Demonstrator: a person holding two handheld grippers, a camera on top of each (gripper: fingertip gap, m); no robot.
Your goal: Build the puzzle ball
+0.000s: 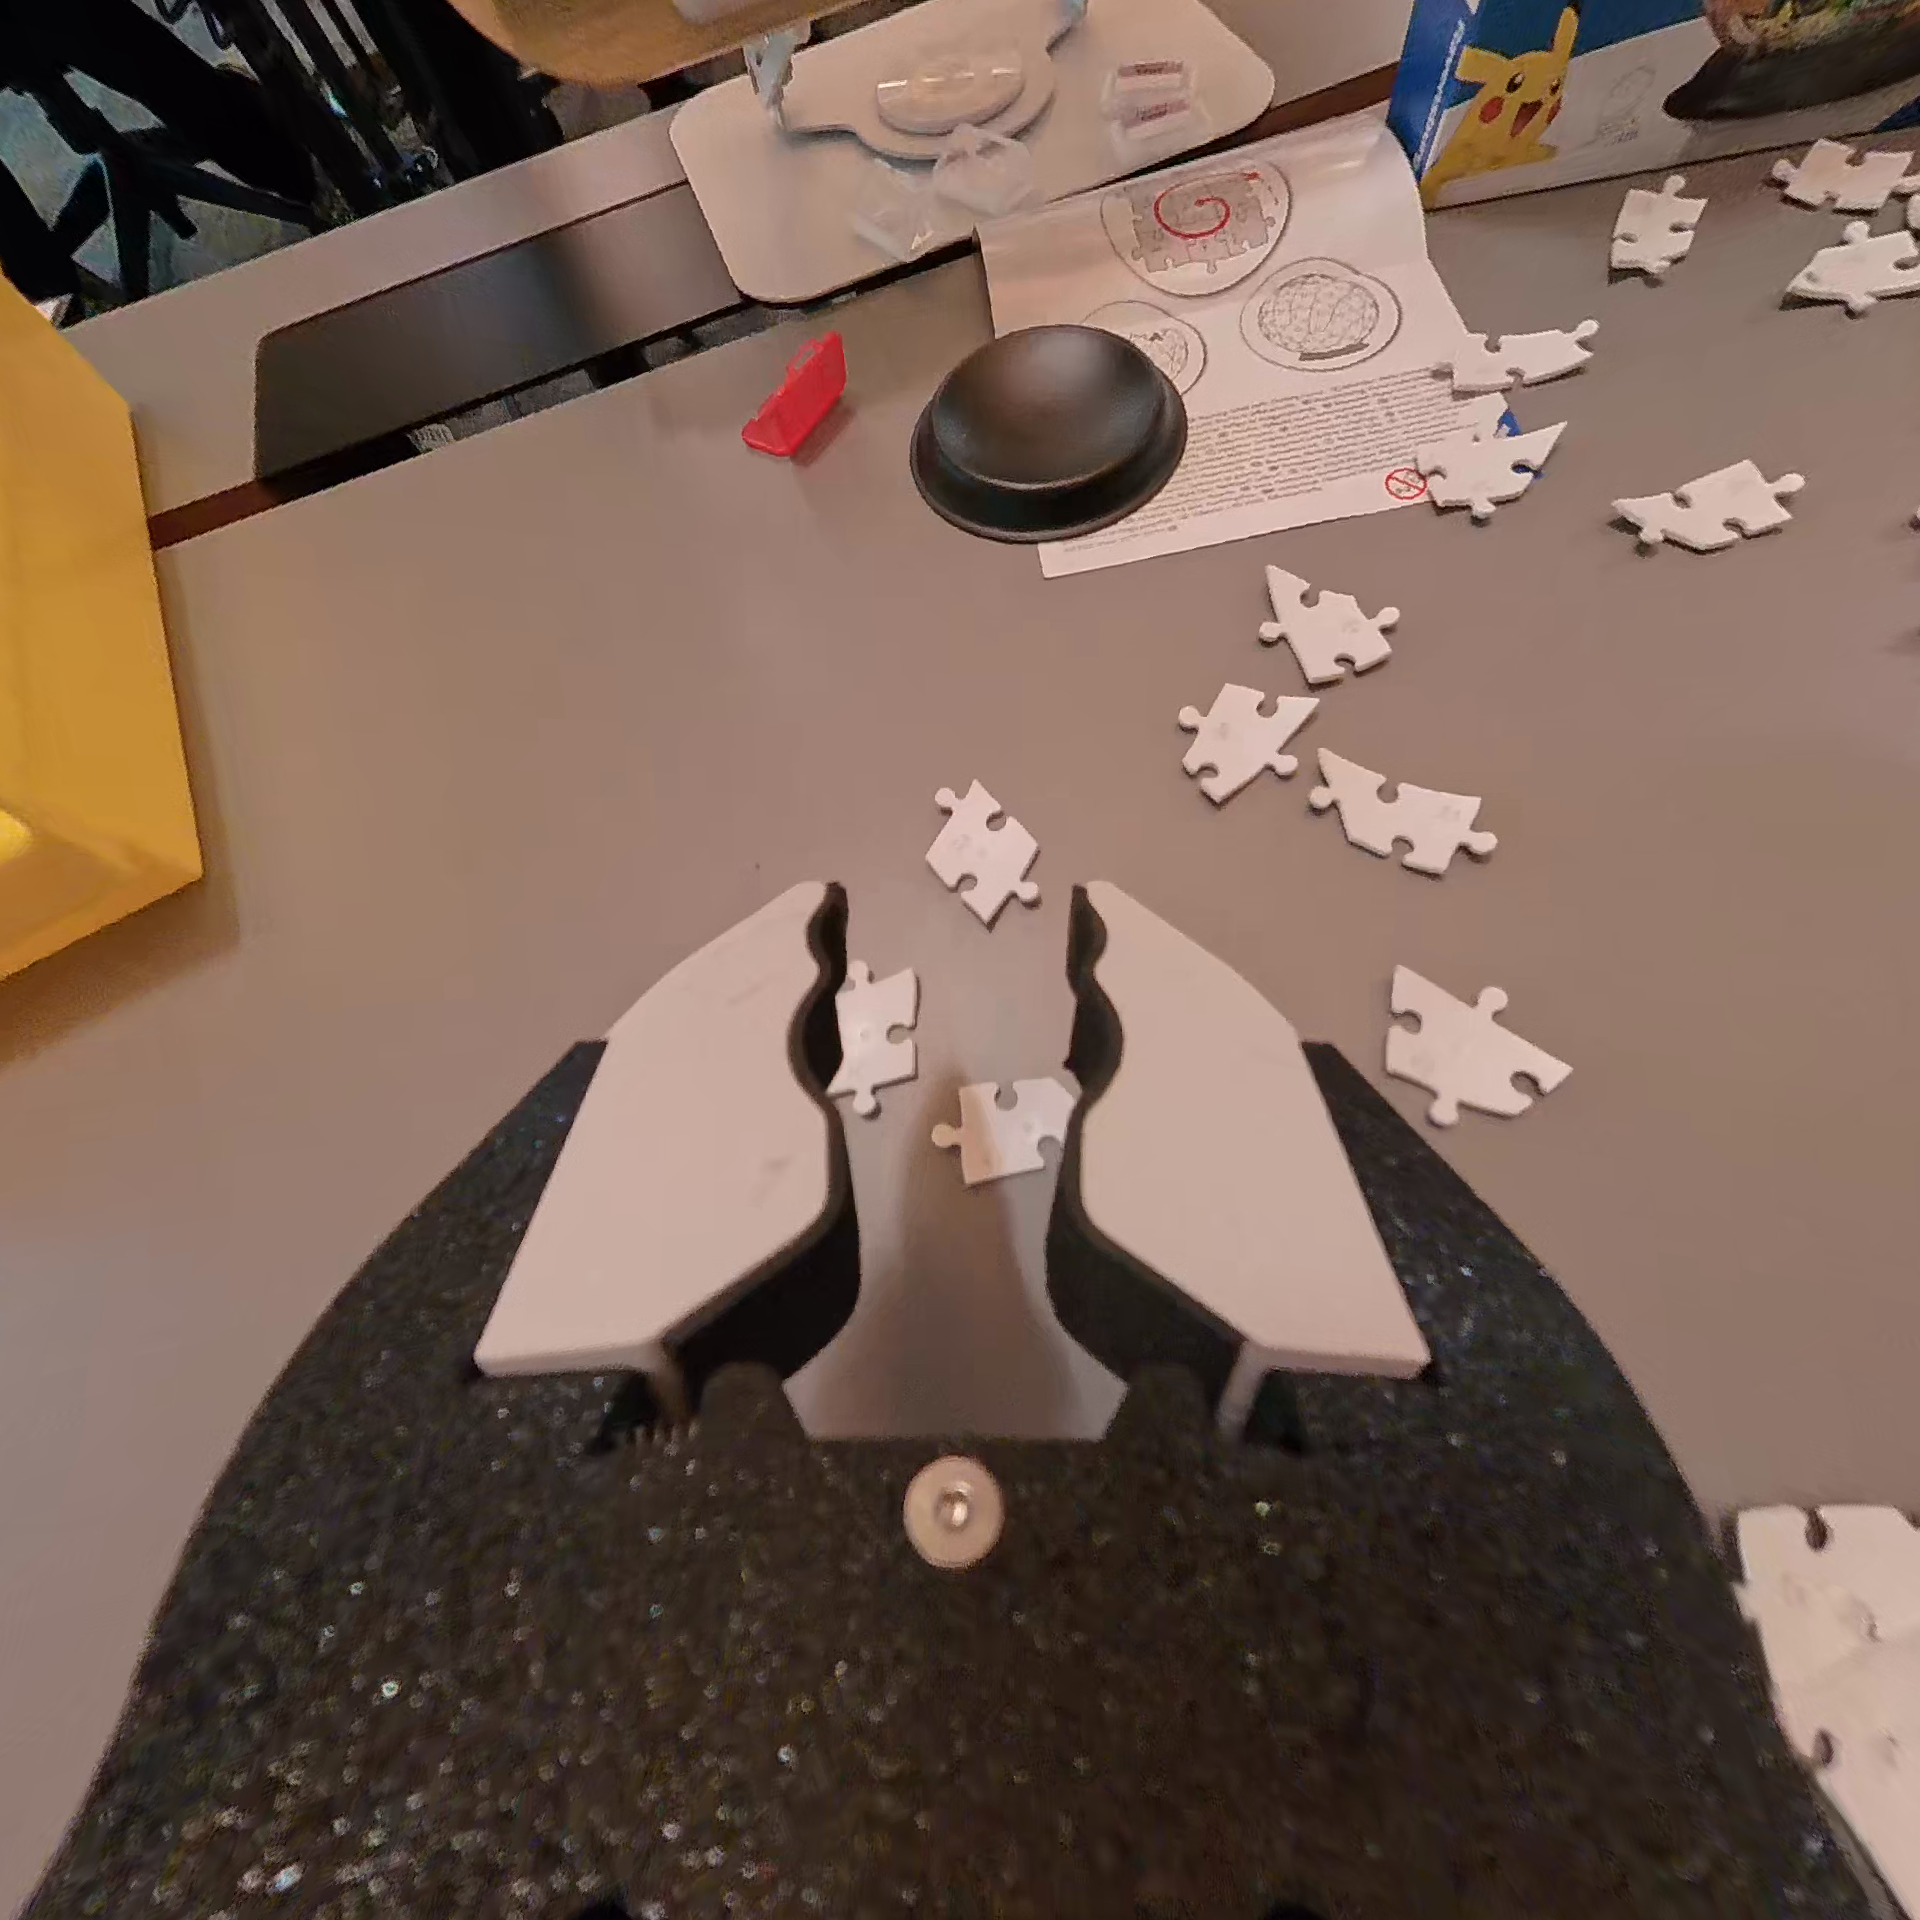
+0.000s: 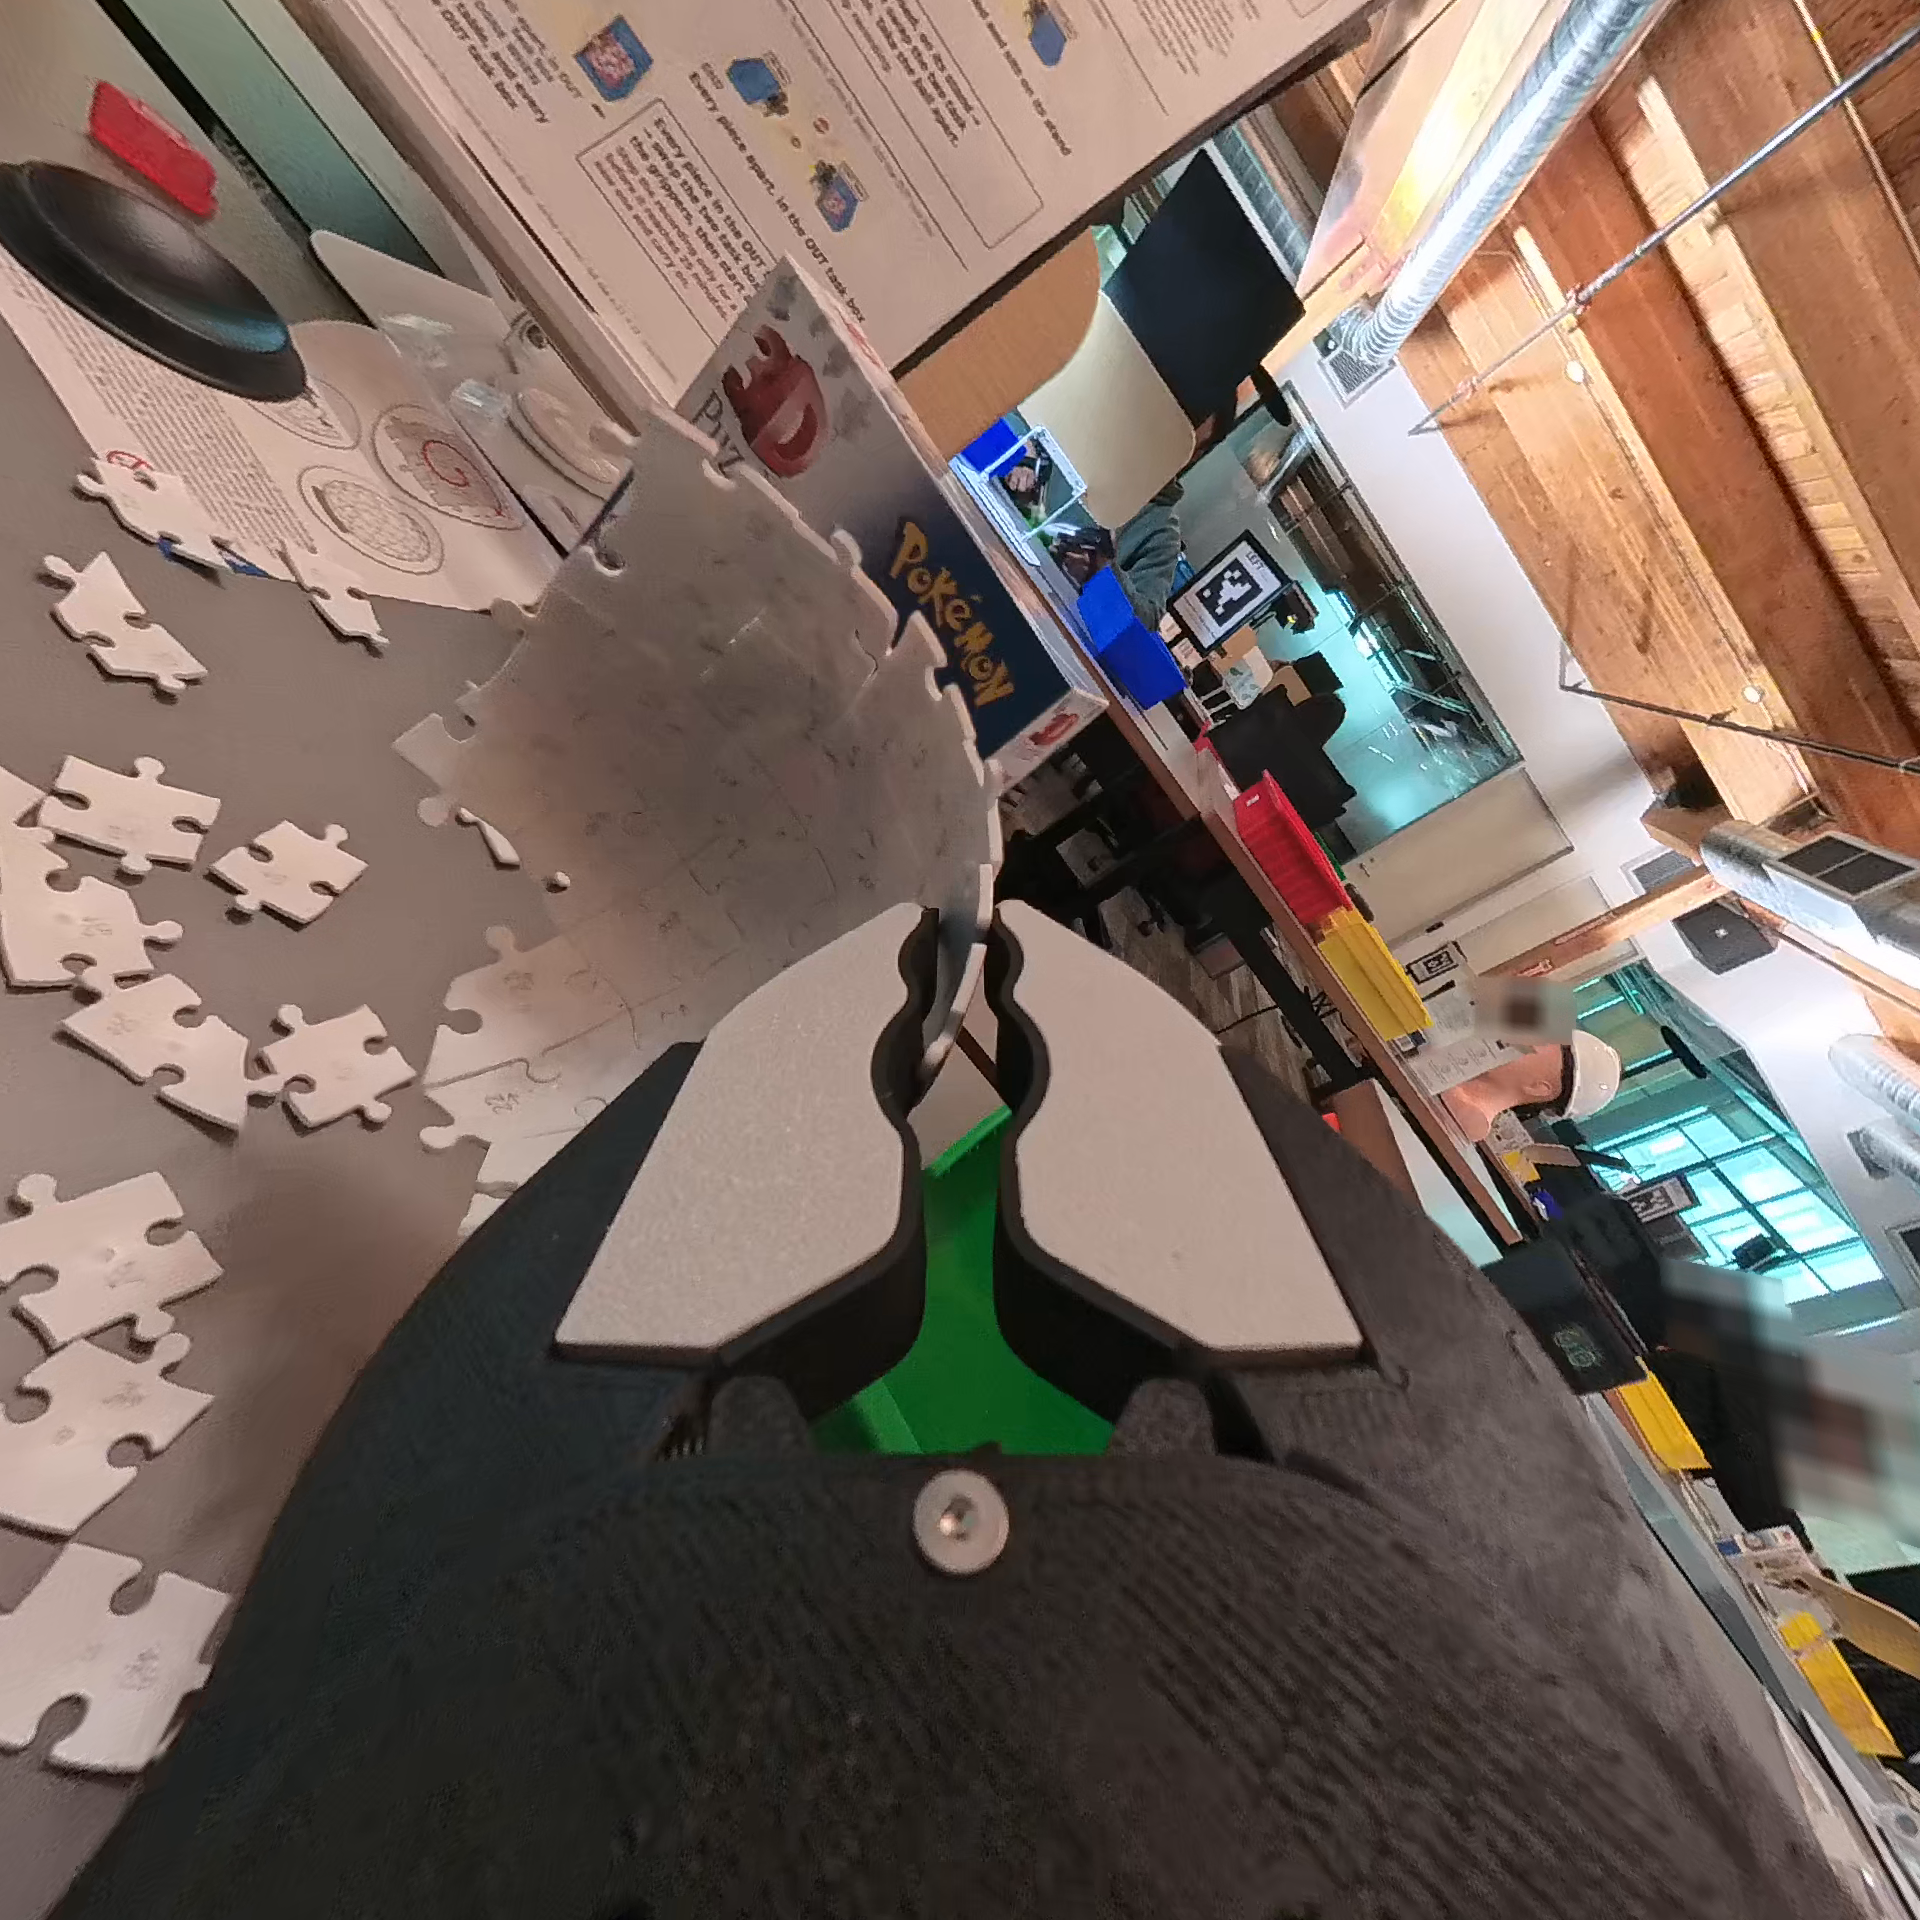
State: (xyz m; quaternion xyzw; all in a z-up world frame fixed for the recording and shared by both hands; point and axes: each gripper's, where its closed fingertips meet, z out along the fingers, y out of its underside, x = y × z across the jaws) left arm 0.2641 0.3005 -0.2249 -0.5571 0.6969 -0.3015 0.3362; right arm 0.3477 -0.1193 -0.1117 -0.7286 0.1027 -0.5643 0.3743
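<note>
My left gripper (image 1: 956,904) hovers low over the grey table (image 1: 520,779) with its jaws apart. Two white puzzle pieces lie between its fingers: one (image 1: 881,1029) against the left finger's inner side, the other (image 1: 1013,1127) near the right finger. A third piece (image 1: 982,852) lies just ahead of the tips. My right gripper (image 2: 961,920) is shut on the rim of a curved, partly assembled white puzzle shell (image 2: 727,748) and holds it tilted above the table. Part of that shell also shows at the lower right of the left wrist view (image 1: 1839,1662).
Several loose white pieces (image 1: 1403,810) are scattered to the right. A black round stand (image 1: 1044,431) sits on an instruction sheet (image 1: 1299,343), with a red clip (image 1: 798,407) to its left. A yellow bin (image 1: 73,675) stands at the left and a blue puzzle box (image 1: 1507,94) at the back. Spacing between my two grippers at the tips: around 45 cm.
</note>
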